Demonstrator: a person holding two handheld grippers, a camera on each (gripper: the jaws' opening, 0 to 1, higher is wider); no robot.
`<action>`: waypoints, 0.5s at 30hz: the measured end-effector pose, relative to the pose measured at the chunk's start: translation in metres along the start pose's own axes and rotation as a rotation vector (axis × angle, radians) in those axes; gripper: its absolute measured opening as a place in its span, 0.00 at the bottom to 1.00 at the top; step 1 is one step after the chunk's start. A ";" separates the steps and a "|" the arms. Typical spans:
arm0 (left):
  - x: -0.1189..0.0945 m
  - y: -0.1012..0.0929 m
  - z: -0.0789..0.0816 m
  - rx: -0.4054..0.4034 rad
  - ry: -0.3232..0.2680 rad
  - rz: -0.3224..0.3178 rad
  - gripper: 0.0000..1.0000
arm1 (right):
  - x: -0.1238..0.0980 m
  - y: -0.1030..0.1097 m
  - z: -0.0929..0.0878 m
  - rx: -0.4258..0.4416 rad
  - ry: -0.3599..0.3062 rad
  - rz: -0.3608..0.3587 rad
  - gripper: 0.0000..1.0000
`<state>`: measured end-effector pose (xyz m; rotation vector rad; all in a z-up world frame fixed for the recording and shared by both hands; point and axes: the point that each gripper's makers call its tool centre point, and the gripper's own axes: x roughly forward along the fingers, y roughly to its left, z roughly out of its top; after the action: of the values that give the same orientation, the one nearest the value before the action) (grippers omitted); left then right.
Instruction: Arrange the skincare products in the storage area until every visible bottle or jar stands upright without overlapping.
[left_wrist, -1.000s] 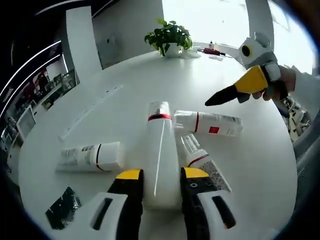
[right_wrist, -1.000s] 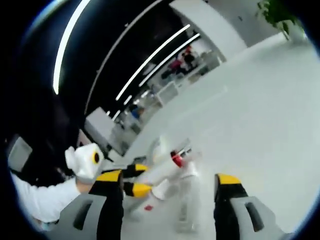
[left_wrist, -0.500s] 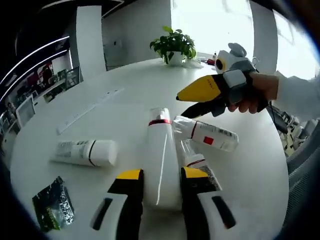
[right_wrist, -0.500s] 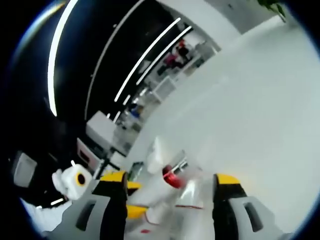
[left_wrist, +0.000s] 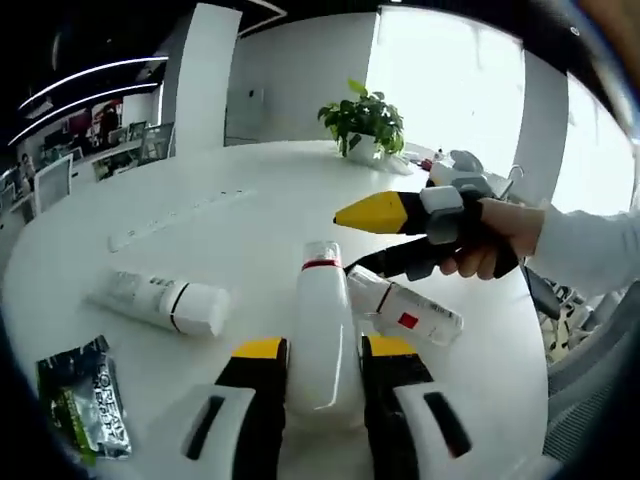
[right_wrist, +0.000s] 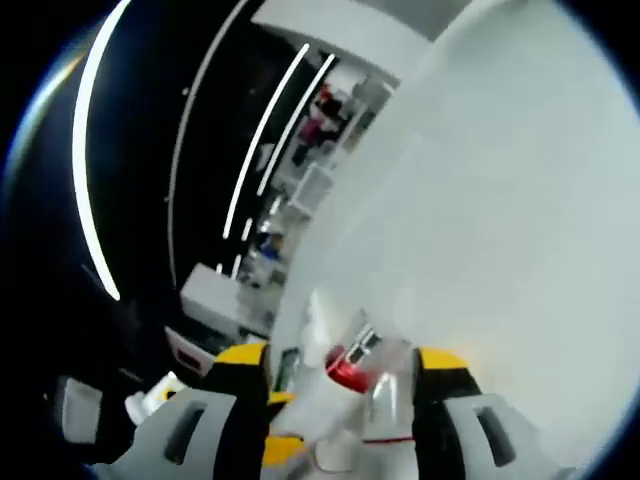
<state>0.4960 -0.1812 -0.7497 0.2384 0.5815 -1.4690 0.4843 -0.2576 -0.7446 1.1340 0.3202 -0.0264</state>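
Closer now than half a second ago, the right gripper (left_wrist: 352, 243) reaches in from the right of the left gripper view, held in a hand (left_wrist: 490, 238), its yellow and black jaws spread apart just above a clear bottle with a red square label (left_wrist: 405, 311). That bottle lies on its side at centre right. In the same view the left gripper (left_wrist: 325, 349) rises from the bottom edge, its yellow-tipped jaws closed against the sides of a white bottle with a red band (left_wrist: 322, 335), whose cap points away up the frame. Left of it, a white tube with a dark ring (left_wrist: 160, 300) lies flat on the white desk (left_wrist: 220, 235). At lower left sits a dark green sachet (left_wrist: 82, 396). A potted plant (left_wrist: 366, 120) stands at the far edge, upper centre. The right gripper view is blurred: its own jaws (right_wrist: 340, 358) stand wide at the bottom, with a red-banded cap and pale bottle shapes between them.
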 end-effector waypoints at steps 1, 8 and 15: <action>0.000 -0.002 -0.001 0.003 0.004 0.001 0.25 | 0.001 0.000 0.000 0.019 -0.005 0.003 0.57; 0.001 -0.003 0.002 -0.032 0.001 -0.012 0.25 | 0.008 -0.005 -0.003 0.121 0.008 -0.009 0.46; -0.004 -0.001 0.006 0.007 -0.009 0.001 0.25 | 0.014 -0.005 -0.005 0.149 0.014 -0.028 0.40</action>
<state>0.4960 -0.1807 -0.7418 0.2372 0.5691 -1.4706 0.4952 -0.2534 -0.7549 1.2781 0.3509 -0.0676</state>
